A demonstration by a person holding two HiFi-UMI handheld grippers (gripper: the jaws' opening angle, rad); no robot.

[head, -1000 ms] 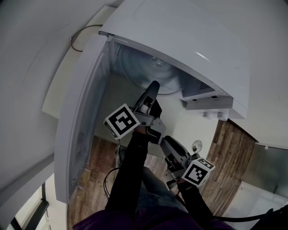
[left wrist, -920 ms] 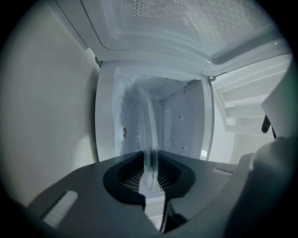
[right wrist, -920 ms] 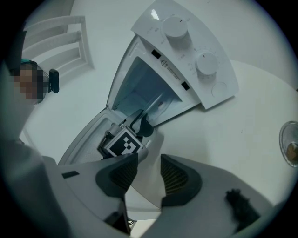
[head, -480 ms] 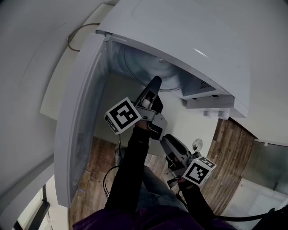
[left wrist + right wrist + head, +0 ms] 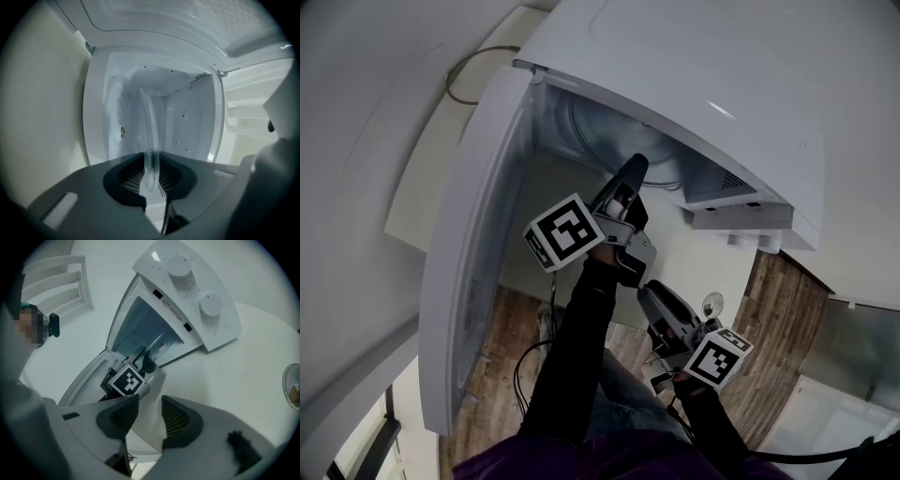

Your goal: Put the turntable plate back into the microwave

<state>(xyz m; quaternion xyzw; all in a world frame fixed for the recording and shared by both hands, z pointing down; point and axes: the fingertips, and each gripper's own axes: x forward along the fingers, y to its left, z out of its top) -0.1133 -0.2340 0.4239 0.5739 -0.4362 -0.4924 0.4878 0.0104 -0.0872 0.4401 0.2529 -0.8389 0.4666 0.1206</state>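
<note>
Currently left claw (image 5: 151,178) clamped on turntable plate (image 5: 147,119) rim inside microwave (image 5: 675,66); right claw (image 5: 150,416) apart; panel (image 5: 187,287) print unreadable.

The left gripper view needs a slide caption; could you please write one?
Left gripper shut on the glass turntable plate, seen edge-on against the white cavity of the open microwave.

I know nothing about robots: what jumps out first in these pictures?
The white microwave with its door swung wide open dominates. The left gripper reaches into its cavity, clamping a clear glass turntable plate by the rim. The right gripper hangs outside, jaws apart and empty.
</note>
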